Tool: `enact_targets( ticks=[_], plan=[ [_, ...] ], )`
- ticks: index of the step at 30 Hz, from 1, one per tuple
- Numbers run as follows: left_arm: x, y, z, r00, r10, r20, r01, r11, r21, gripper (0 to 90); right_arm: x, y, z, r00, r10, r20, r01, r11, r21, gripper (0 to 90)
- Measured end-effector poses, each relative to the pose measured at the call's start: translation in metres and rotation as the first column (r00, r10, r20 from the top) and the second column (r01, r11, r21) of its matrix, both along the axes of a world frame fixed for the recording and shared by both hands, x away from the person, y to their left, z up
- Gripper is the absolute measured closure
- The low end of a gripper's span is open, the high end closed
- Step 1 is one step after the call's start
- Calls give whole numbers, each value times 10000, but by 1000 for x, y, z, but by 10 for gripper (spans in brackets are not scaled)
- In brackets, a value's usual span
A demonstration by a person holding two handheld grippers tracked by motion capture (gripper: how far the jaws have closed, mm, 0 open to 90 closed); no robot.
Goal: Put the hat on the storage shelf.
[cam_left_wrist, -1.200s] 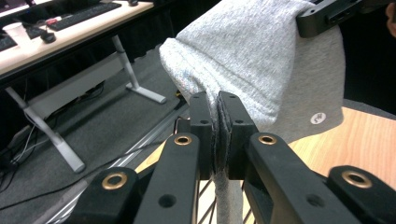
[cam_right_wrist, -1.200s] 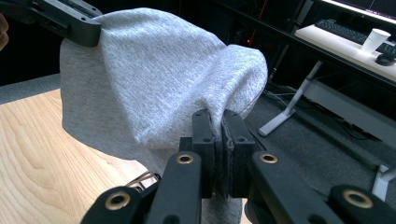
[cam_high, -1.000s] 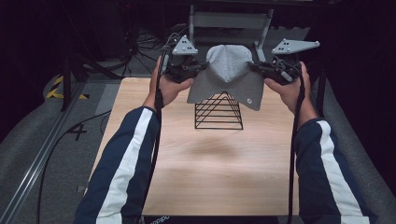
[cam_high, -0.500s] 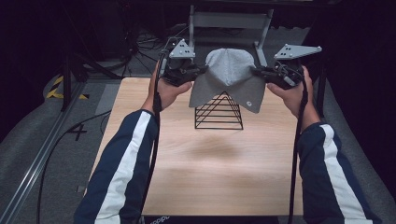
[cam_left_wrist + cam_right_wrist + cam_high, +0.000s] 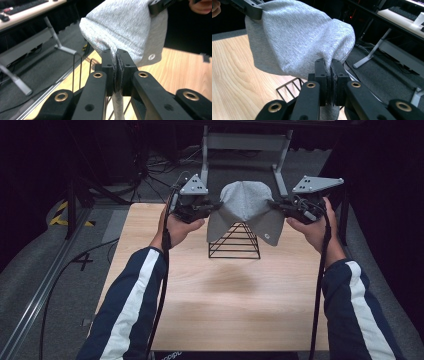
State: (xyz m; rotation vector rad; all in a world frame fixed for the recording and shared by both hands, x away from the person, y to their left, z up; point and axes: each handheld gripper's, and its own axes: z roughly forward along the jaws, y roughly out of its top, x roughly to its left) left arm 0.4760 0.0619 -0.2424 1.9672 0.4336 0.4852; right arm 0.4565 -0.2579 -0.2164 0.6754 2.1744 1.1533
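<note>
Grey cloth (image 5: 245, 205) held spread above the black wire rack (image 5: 235, 242), which stands on the wooden worktop (image 5: 220, 305). Cloth's middle domes over the rack's peak; whether it touches the wires, cannot tell from the high view. A loose flap hangs down on the rack's right side, with a small round mark on it.

Left claw (image 5: 216, 206) clamped on the cloth's left edge; in the left gripper view the fabric is bunched tight between both pads (image 5: 126, 65). Right claw (image 5: 274, 205) likewise clamped on the right edge, fabric pinched flat between its pads (image 5: 322, 72). Both hands sit level with each other, one to each side of the rack.

Step in hand, as judged: draping the cloth over the rack. To do it well: keep both claws level and the cloth taut, centre the dome on the rack's peak, then lower both sides together. Hold both grips until the fabric's weight rests on the wires. Uneven lowering would likely let it slide off toward the heavier flap.
</note>
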Motion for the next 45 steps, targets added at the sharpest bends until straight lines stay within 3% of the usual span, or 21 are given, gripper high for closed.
enact_targets(
  ticks=[9,14,20,24,27,32,34,36,38,41,45],
  plan=[
    [23,-5,-28,9982,325,-509,-313,9992,247,853,14,4,-24,9993,-83,-360,80,9999,-67,855],
    [37,-2,-50,9923,724,-1001,-742,9971,-153,852,27,1,-45,9973,-256,-690,261,9996,64,854],
    [44,-1,-70,9860,961,-1360,-969,9953,8,853,37,2,-66,9930,-466,-1090,488,9986,178,854],
    [47,4,-85,9802,1140,-1618,-1185,9928,-186,853,40,5,-83,9902,-499,-1302,541,9981,288,854],
    [47,6,-94,9778,1191,-1723,-1272,9912,-368,853,41,6,-91,9884,-473,-1443,528,9980,344,854],
    [44,4,-108,9795,1206,-1614,-1255,9919,-203,853,40,6,-105,9853,-513,-1631,576,9978,340,855],
    [41,3,-111,9812,1219,-1495,-1324,9892,-624,847,40,5,-111,9845,-531,-1671,607,9973,405,855],
    [39,4,-111,9827,1177,-1431,-1327,9861,-1002,758,39,4,-116,9825,-534,-1786,622,9971,438,854],
    [35,6,-112,9824,870,-1655,-1101,9846,-1360,631,38,1,-120,9822,-527,-1802,646,9960,610,841],
    [30,9,-117,9821,927,-1637,-1114,9877,-1093,471,35,-4,-120,9850,-566,-1630,722,9932,918,680],
    [28,13,-131,9780,1019,-1819,-1119,9927,-459,404,28,-14,-123,9856,-458,-1630,647,9916,1121,618]
  ],
)
